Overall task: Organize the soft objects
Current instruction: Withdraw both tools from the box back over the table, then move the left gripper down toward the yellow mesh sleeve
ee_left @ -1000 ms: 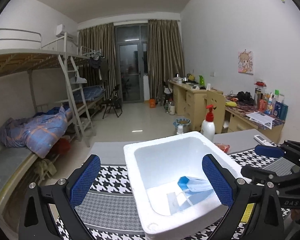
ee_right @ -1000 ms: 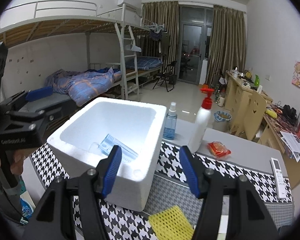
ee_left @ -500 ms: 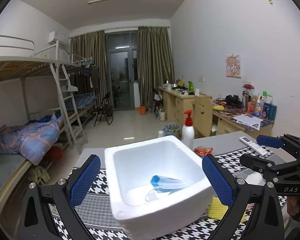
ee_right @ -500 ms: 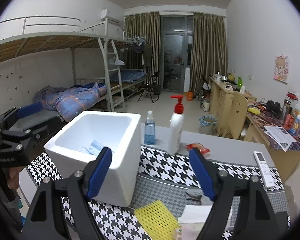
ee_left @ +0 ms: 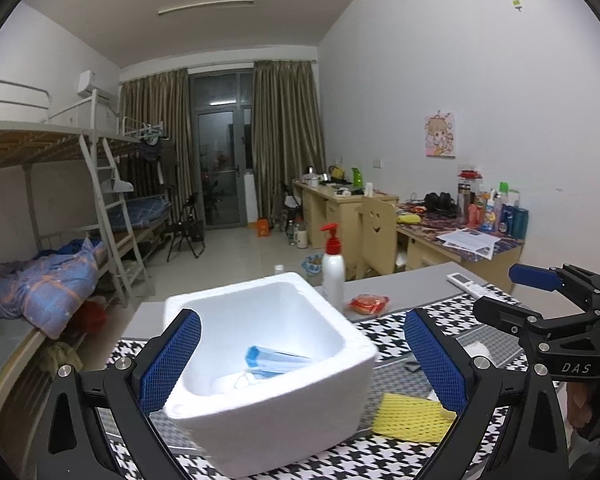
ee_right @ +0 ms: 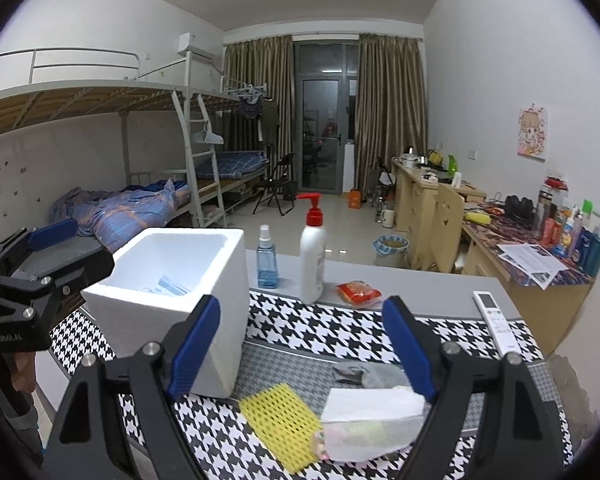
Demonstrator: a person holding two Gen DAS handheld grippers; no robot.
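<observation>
A white foam box [ee_left: 276,364] [ee_right: 172,300] stands on the houndstooth cloth and holds a blue face mask [ee_left: 274,362] [ee_right: 168,286]. My left gripper [ee_left: 300,364] is open and empty, its jaws either side of the box. My right gripper [ee_right: 304,354] is open and empty above the cloth, right of the box. Below it lie a yellow mesh cloth [ee_right: 280,424] [ee_left: 408,418], a grey sock [ee_right: 364,374] and a white mesh pouch [ee_right: 368,424].
A white pump bottle [ee_right: 312,258] [ee_left: 332,268], a blue spray bottle [ee_right: 267,258], a red snack packet [ee_right: 358,293] [ee_left: 368,304] and a remote [ee_right: 494,320] [ee_left: 466,282] sit at the table's far side. Bunk beds stand left, desks right.
Both grippers have pulled back and risen from the box. The right gripper has swung right, bringing the yellow cloth, sock and pouch into view. Both stay open.
</observation>
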